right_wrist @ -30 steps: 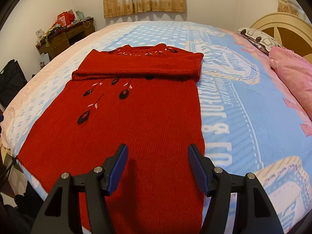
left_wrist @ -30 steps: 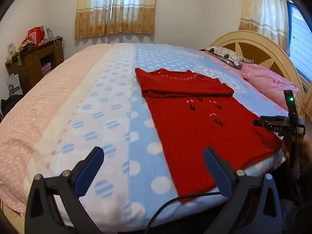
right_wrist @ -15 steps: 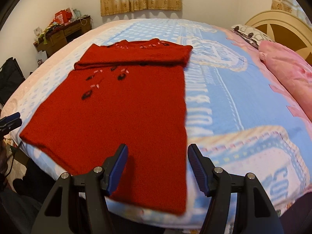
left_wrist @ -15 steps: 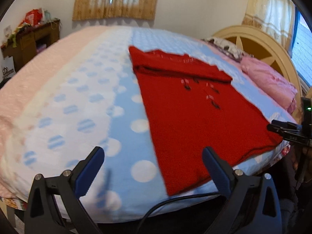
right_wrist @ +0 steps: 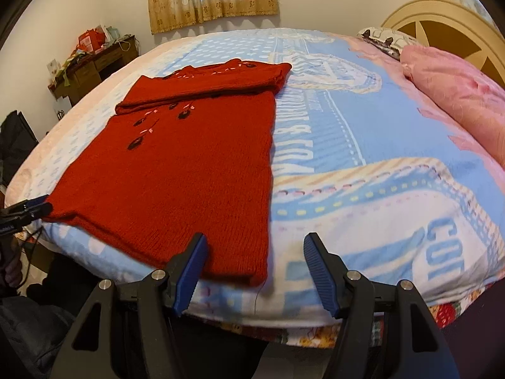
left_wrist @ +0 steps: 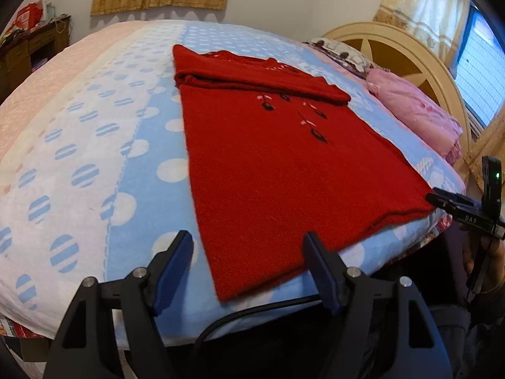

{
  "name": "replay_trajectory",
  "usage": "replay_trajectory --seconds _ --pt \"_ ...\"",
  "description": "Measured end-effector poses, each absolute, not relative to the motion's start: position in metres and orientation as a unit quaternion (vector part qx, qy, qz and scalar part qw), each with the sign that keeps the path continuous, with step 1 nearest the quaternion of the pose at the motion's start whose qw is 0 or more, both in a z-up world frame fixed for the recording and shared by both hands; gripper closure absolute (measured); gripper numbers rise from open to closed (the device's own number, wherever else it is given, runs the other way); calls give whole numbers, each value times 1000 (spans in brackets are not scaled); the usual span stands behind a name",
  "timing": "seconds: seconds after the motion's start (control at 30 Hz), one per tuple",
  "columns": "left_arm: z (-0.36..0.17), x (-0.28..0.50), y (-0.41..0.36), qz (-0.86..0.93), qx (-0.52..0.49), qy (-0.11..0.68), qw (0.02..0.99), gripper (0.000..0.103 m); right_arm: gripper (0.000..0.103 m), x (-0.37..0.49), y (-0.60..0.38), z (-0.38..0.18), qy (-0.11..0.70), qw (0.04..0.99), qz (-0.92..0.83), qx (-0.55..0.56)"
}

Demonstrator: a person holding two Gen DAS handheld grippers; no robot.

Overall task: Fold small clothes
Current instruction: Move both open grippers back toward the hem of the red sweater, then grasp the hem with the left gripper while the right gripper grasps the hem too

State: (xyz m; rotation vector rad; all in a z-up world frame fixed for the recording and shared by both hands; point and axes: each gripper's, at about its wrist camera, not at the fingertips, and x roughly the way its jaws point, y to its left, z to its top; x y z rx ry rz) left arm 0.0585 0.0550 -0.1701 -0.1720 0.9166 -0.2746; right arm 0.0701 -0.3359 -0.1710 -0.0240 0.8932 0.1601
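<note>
A red knitted sweater (left_wrist: 284, 164) with dark embroidered flowers lies flat on the bed, its top part folded over toward me; it also shows in the right wrist view (right_wrist: 186, 164). My left gripper (left_wrist: 249, 252) is open and empty, just above the sweater's near left hem corner. My right gripper (right_wrist: 255, 252) is open and empty, over the near right hem corner. Each gripper's tips show at the far hem corner in the other view: right gripper (left_wrist: 442, 200), left gripper (right_wrist: 31, 208).
The bed has a blue and white dotted blanket (left_wrist: 94, 145). A pink pillow (left_wrist: 416, 117) and cream headboard (left_wrist: 404, 50) are at the right. A cluttered wooden desk (right_wrist: 91, 66) stands by the far wall. The bed's near edge (right_wrist: 284, 312) runs just under the grippers.
Both grippers have drawn back toward the bed's near edge and lowered to the hem corners. The left jaws have narrowed somewhat. The sweater has not moved.
</note>
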Motion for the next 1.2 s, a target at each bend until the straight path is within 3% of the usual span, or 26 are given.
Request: replay_trajectory --seconds 0.17,0.23,0.3,0.43,0.53,0.57,0.6,0.63,1.2 --pt "-169 59 49 -140 -72 445 882 43 39 64 -337 -171 431 898 89 4" --pt "-169 58 50 -140 -74 446 881 47 43 63 -337 -171 429 899 90 10" --pt "-169 59 51 -140 -77 446 881 51 56 63 -337 -171 426 899 97 17" --pt "-169 59 51 -140 -80 447 880 54 63 61 -333 -172 422 900 105 14" --pt "-168 58 50 -142 -78 447 880 54 86 61 -334 -173 420 901 110 23" --pt "-168 58 50 -143 -77 446 880 56 92 61 -335 -172 419 901 114 27" --pt "-167 58 51 -145 -77 446 880 73 94 60 -336 -171 415 901 117 34" --pt "-166 58 52 -155 -84 446 877 88 94 59 -338 -169 408 904 119 39" --pt "-123 79 82 -186 -168 371 894 90 95 64 -353 -109 294 938 139 118"
